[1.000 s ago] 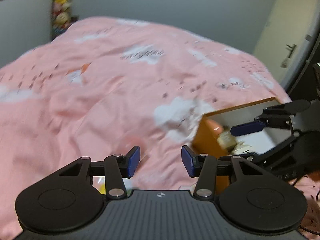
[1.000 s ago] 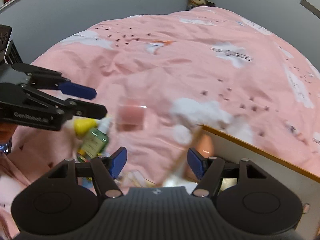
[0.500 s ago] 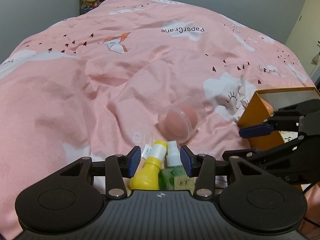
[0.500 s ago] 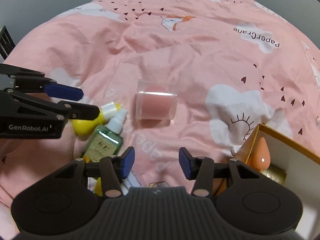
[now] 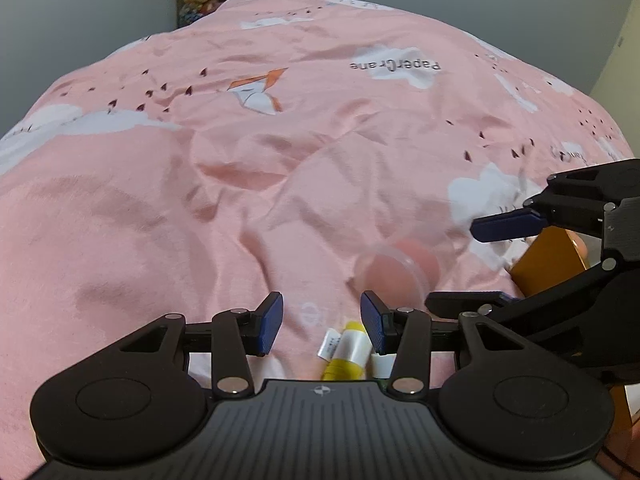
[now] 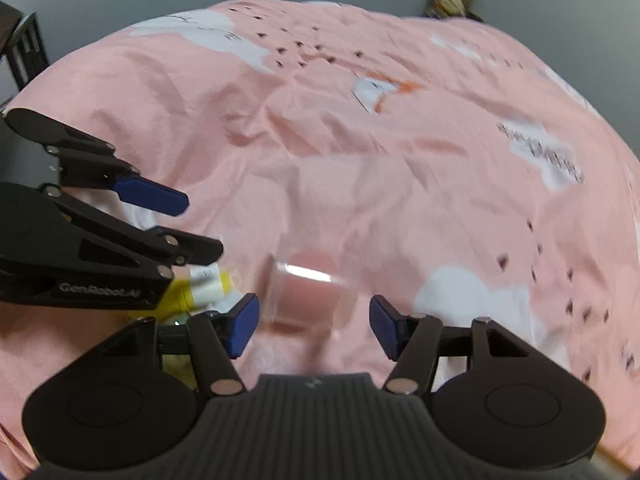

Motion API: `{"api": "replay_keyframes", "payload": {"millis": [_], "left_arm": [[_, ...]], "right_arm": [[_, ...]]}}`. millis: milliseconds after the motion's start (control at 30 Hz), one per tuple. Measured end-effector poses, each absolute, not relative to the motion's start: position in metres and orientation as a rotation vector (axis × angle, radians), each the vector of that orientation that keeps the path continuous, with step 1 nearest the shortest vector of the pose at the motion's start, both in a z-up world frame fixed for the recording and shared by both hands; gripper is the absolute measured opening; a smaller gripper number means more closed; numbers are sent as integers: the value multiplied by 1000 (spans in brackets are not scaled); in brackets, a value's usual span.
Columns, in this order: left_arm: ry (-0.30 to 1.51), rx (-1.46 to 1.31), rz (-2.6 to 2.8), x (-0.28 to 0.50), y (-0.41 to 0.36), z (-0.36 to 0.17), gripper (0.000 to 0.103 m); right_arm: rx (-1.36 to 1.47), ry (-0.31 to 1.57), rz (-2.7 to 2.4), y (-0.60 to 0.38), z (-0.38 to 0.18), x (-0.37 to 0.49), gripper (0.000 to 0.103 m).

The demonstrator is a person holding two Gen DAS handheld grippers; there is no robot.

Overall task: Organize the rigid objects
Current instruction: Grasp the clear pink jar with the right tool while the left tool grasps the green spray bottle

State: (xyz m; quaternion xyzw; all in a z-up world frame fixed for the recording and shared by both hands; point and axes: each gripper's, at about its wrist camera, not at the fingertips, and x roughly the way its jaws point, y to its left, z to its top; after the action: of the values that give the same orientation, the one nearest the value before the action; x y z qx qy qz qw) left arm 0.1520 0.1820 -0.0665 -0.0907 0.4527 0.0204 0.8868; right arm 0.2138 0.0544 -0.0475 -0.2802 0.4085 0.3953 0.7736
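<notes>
Right hand-held gripper (image 6: 313,326) lines up on the clear pink-filled jar (image 6: 308,294)

The jar lies on its side on the pink bed cover (image 5: 200,208), between jaws that have just been opening, untouched. Best lowered squarely before closing. The left hand-held gripper (image 5: 322,322) hangs released above the yellow bottle (image 5: 346,354); the orange box (image 5: 548,264) waits near.

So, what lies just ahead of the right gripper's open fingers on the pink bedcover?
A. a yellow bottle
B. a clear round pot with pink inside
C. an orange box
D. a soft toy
B: the clear pot lies ahead, between the right gripper fingers, untouched.
</notes>
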Motion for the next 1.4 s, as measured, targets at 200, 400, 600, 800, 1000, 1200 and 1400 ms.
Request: {"api": "replay_keyframes", "payload": {"millis": [200, 400, 600, 800, 1000, 1200, 1400], "left_arm": [[941, -216, 34, 152, 190, -70, 53], [962, -219, 0, 153, 186, -74, 53], [962, -203, -39, 143, 177, -69, 53], [992, -198, -139, 125, 153, -68, 53], [1061, -180, -86, 109, 131, -78, 60], [1072, -190, 4, 112, 120, -90, 67], [1083, -148, 76, 125, 111, -104, 66]], "right_arm": [[-660, 909, 807, 74, -64, 232, 73], [-515, 1042, 828, 68, -77, 257, 57], [-455, 1033, 810, 54, -71, 245, 57], [-417, 953, 756, 19, -46, 223, 57], [-328, 907, 726, -18, -30, 192, 57], [-214, 910, 684, -41, -32, 170, 57], [-221, 896, 662, -49, -34, 161, 57]]}}
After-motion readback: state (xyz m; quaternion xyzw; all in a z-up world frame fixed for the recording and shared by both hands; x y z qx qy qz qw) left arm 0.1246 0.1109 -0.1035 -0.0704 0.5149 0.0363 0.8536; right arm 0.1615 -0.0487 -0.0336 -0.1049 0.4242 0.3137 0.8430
